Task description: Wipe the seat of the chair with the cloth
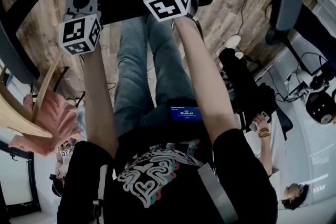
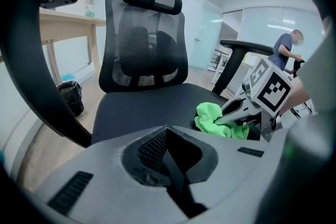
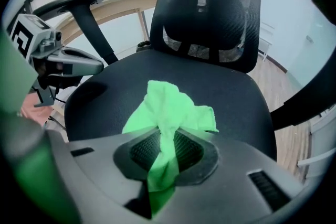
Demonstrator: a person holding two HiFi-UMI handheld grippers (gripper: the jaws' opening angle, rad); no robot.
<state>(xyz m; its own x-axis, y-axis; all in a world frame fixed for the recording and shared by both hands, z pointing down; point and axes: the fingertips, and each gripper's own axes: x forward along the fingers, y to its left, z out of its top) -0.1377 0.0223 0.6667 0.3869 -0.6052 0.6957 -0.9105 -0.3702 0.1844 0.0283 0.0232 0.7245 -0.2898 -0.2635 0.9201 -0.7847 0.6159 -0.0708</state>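
My right gripper (image 3: 165, 131) clamps the green cloth (image 3: 169, 105), bunched on the chair seat (image 3: 236, 97) toward its front edge. My left gripper (image 2: 167, 131) is closed and empty. The head view crops cloth and seat.

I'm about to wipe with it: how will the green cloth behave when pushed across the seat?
Likely floppy: the cloth bunches and folds where the right gripper pinches it. Probably light, as its free end sags onto the seat. It may crumple rather than slide flat.
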